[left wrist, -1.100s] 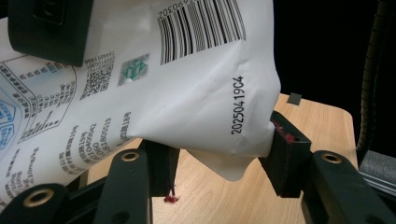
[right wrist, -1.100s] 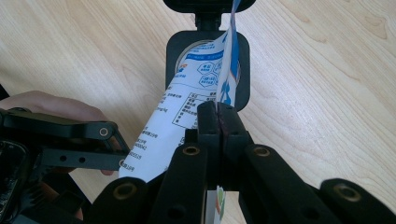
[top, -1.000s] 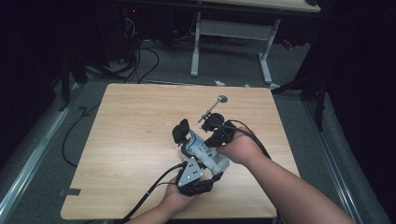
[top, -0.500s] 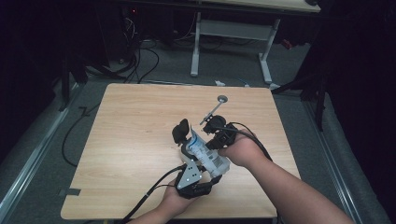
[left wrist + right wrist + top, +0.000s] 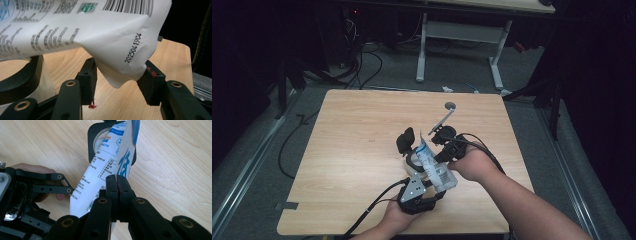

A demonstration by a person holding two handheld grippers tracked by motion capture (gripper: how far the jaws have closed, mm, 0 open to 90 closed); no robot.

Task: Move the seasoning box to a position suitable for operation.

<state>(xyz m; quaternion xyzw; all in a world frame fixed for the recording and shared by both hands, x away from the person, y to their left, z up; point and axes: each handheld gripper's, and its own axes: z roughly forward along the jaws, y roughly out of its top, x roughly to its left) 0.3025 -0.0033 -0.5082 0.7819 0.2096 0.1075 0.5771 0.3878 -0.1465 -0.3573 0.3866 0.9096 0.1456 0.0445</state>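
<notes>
A white and blue printed pouch hangs tilted over the front middle of the wooden table. My right gripper is shut on the pouch's blue-lettered side edge. My left gripper is open, and the pouch's bottom corner sits between its jaws, touching the right pad. Under the pouch stands a black-rimmed round container, also seen beside the left jaws. In the high view the left gripper and right gripper meet at the pouch.
A metal long-handled scoop lies on the table just beyond the right gripper. Cables trail off the table's front edge. Behind the table stand a white desk frame and floor cables.
Almost nothing differs. The left hand has drifted slightly toward the front edge, and the pouch stays held between the grippers in the same place.
</notes>
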